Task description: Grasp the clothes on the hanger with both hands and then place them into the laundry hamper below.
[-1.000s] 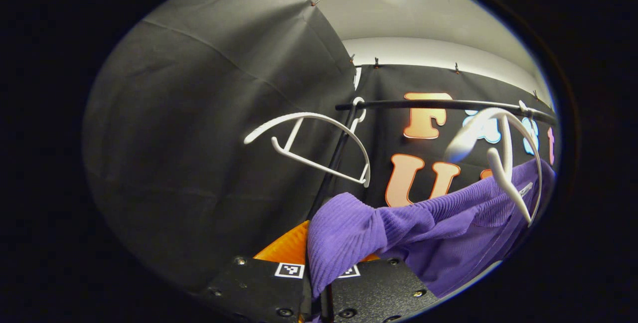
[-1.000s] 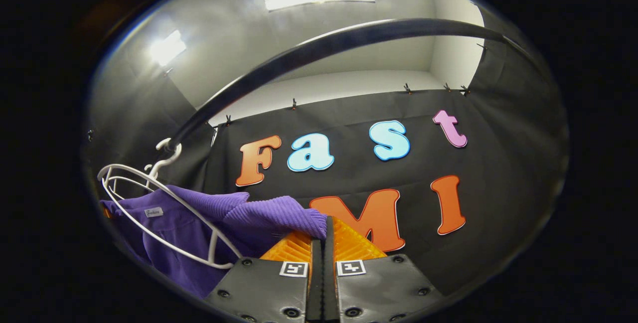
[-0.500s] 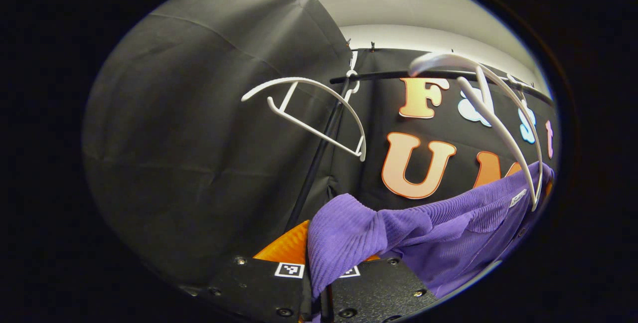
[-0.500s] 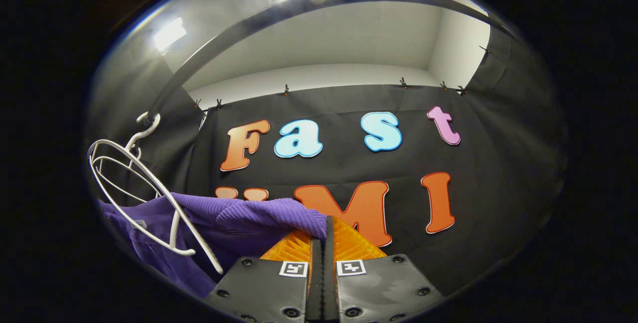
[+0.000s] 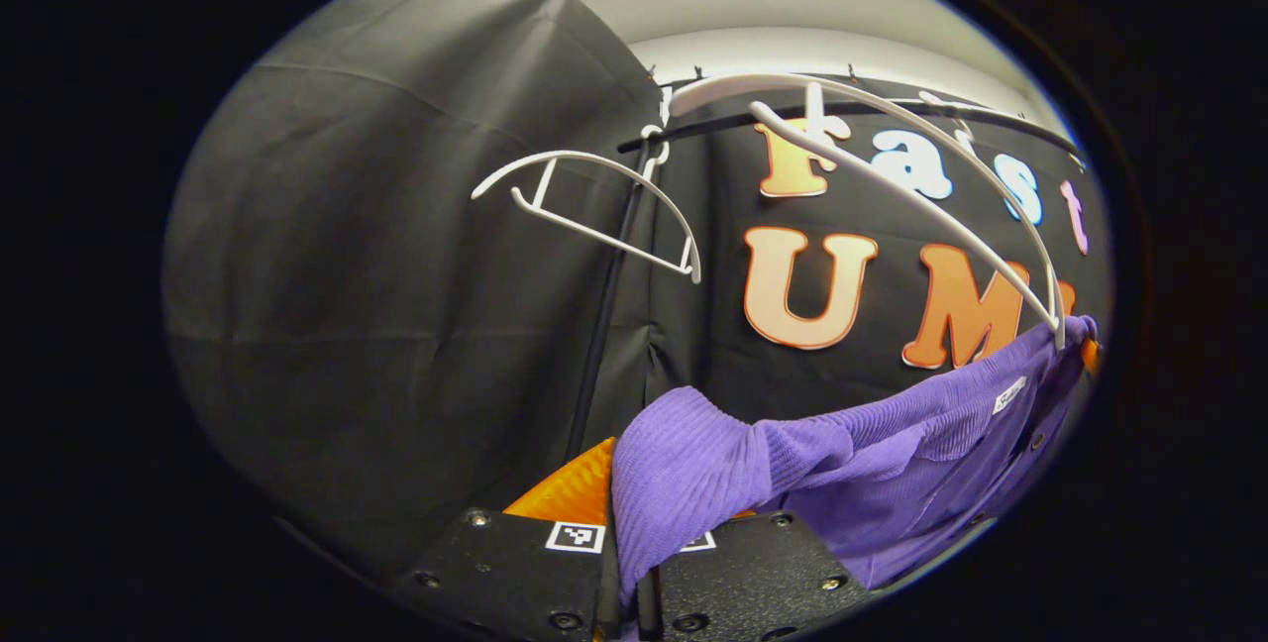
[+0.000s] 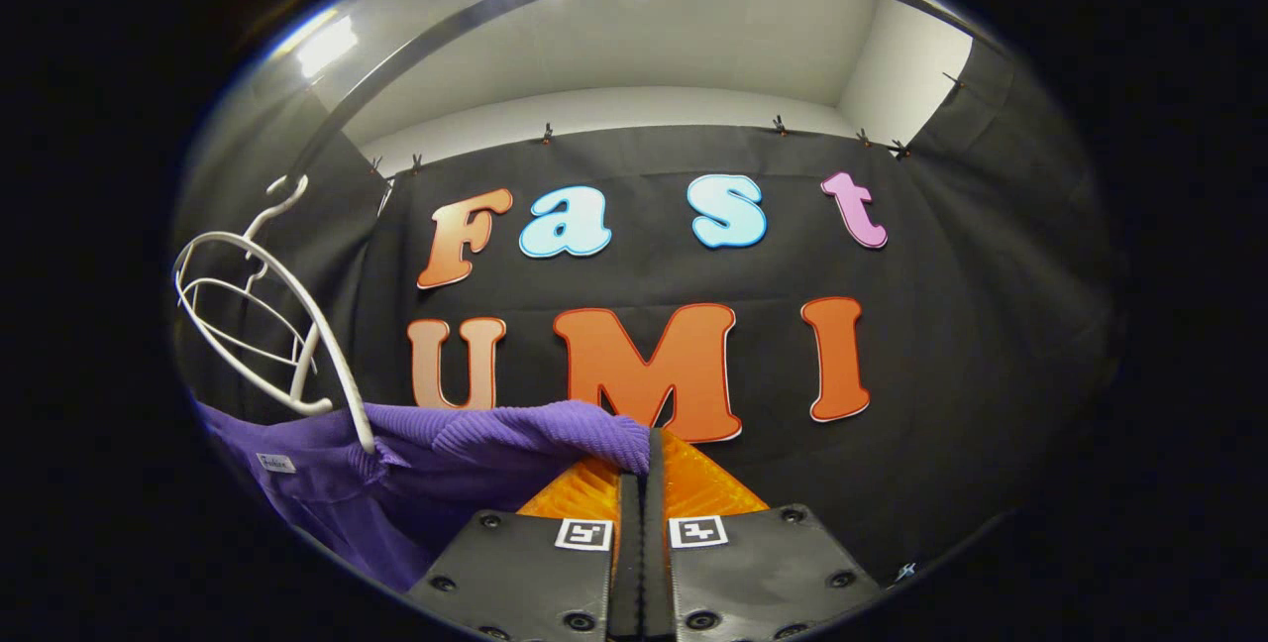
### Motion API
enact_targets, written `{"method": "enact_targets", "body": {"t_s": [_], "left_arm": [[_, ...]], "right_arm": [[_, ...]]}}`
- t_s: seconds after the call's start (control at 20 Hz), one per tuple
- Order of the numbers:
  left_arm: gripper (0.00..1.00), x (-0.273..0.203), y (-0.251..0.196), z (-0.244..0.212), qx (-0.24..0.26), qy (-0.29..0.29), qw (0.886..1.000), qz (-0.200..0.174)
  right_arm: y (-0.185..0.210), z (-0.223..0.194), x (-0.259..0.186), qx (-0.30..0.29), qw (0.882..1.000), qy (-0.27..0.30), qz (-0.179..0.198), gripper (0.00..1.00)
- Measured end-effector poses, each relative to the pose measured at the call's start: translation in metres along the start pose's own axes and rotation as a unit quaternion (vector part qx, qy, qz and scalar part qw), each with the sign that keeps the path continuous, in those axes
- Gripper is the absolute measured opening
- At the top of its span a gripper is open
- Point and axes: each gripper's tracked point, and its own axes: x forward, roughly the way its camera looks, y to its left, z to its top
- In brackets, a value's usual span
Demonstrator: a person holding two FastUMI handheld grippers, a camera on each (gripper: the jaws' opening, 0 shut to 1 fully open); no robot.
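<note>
Left gripper (image 5: 626, 563) clenched, jaws pressed together on a bunched fold of the purple garment (image 5: 872, 464); ribbed knit cloth spilling over the fingers and running off to the right as a taut band, with a small white label sewn near its far end; in the left gripper view, far end of the cloth hooked on the lower tip of a white hanger (image 5: 892, 176). Right gripper (image 6: 639, 523) likewise clenched, jaws fully together with the other ribbed edge of the purple garment (image 6: 475, 444) pinched at the tips; cloth stretching away to the left and sagging below, smoother fabric under the ribbed band. White hanger: thin moulded plastic, arched top with a straight lower bar, tilted steeply, tip touching the garment. Second white hanger (image 5: 594, 206) of the same arched shape, bare, hung by its hook on the dark rail (image 5: 872, 112); rail a slim round bar on a dark upright post. Garment held between both grippers, below rail height. Booth wall of matt black cloth, creased, clipped along its top edge.
</note>
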Motion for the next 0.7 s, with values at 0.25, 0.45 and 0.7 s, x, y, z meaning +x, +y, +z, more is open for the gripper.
{"method": "enact_targets", "body": {"t_s": [0.25, 0.45, 0.7], "left_arm": [[0.08, -0.034, -0.003, -0.025, 0.028, 0.027, 0.999, -0.008], [0.08, -0.046, -0.024, -0.034, 0.039, 0.035, 0.998, -0.035], [0.08, -0.048, -0.066, -0.054, 0.016, 0.063, 0.994, -0.083]], "right_arm": [[-0.002, -0.017, -0.03, -0.017, 0.999, 0.036, 0.017, 0.07], [0.024, -0.021, -0.047, -0.025, 0.996, 0.059, 0.062, 0.08], [0.082, -0.038, -0.074, -0.022, 0.987, 0.089, 0.133, 0.08]]}}
